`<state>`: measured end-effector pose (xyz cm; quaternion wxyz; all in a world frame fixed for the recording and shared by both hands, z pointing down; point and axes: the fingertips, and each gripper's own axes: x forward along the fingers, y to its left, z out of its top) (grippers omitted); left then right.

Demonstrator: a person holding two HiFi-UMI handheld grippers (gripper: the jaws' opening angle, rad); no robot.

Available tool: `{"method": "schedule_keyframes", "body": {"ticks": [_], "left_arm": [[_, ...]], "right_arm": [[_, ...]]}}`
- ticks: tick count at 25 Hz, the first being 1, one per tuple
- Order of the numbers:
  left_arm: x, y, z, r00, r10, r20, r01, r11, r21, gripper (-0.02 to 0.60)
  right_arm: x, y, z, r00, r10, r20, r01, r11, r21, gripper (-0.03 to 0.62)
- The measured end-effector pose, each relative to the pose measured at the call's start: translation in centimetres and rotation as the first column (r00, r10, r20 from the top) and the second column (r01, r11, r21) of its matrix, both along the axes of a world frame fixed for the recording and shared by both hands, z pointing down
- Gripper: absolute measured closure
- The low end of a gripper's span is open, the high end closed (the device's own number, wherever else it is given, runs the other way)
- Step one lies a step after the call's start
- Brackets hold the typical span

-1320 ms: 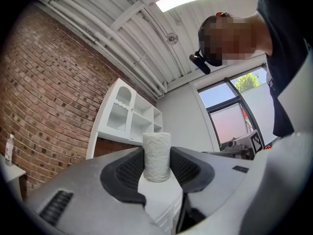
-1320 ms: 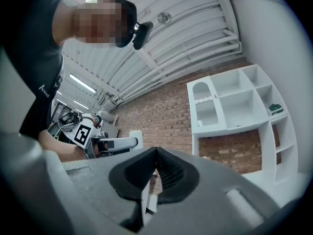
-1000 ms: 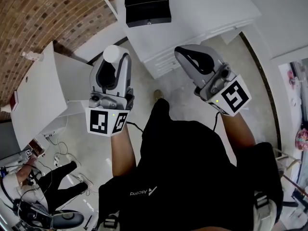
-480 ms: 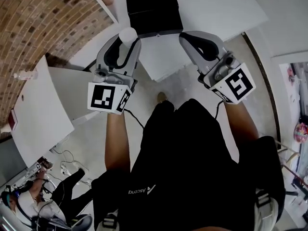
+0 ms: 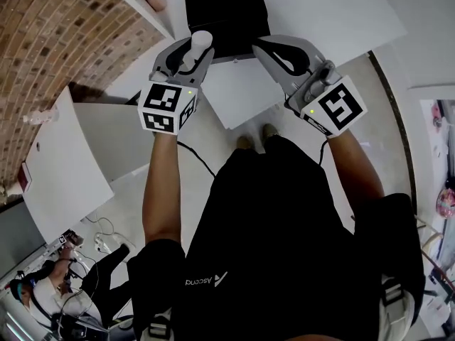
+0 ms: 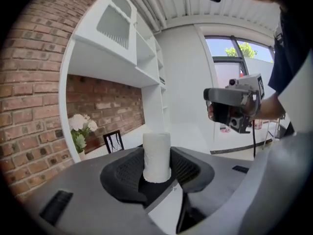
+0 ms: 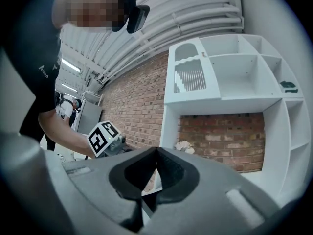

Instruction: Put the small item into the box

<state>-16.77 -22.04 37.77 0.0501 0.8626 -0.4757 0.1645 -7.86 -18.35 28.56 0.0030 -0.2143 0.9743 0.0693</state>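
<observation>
Clamping white roll [image 6: 156,153] in L gripper [image 6: 157,173], R gripper [image 7: 156,154] closed, empty

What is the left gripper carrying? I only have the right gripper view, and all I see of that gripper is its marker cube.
Observer: The left gripper is shut on a white cylinder, which sticks out past the pads.
Operator: Where's the box?
Observer: A black box stands on the white table, directly ahead of both grippers in the head view.
Operator: Is the cylinder over it?
Observer: In the head view the cylinder overlaps the box's near left corner. I can't tell its height above the box.
</observation>
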Motion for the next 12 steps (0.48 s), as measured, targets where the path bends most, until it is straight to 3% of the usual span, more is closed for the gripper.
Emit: {"method": "schedule_keyframes", "body": {"ticks": [6, 12], "left_arm": [[0.1, -3.9, 6.1, 0.988, 0.023, 0.151, 0.011, 0.975, -0.222, 0.42], [0.2, -6.5, 10.5, 0.964, 0.051, 0.26, 0.06, 0.914, -0.4, 0.42]], "right_arm": [[1.1, -2.6, 1.6, 1.0, -0.017, 0.002, 0.017, 0.998, -0.058, 0.592], [2.5, -4.7, 2.8, 0.999, -0.03, 0.024, 0.033, 0.993, -0.11, 0.592]]}}
